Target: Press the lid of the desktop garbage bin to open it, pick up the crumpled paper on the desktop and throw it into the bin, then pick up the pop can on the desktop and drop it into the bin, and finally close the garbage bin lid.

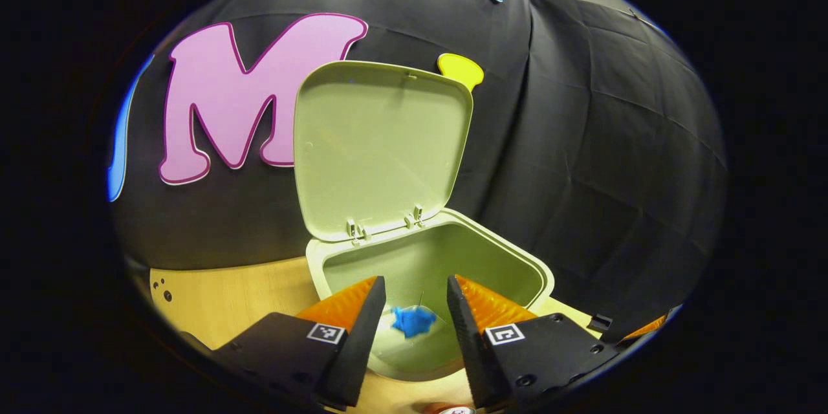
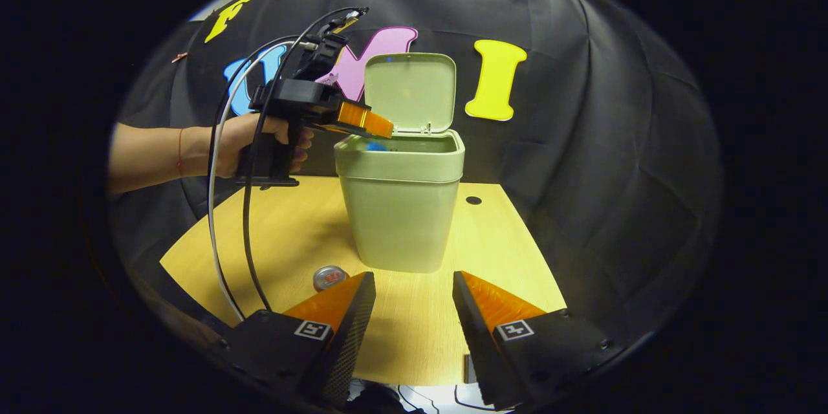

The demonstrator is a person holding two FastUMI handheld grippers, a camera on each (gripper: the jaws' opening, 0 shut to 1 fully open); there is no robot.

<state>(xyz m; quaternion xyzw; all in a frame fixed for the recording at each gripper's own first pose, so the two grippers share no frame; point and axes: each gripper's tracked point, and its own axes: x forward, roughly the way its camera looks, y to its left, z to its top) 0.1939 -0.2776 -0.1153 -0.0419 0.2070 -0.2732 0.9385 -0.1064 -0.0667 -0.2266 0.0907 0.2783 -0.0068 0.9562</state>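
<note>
The left tool [image 1: 415,310] hangs released over the open bin [image 2: 401,207]; the pop can [image 2: 330,277] beside it, light, smooth and dentable, wants a sidewall grip from the released right tool [image 2: 414,310].

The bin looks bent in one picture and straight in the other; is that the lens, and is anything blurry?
Left gripper view: the bin is near, so the fisheye bows its rim and raised lid; the blue paper inside is soft. Right gripper view: farther off, the bin looks straighter and sharp, the table evenly lit, its edges curving.
</note>
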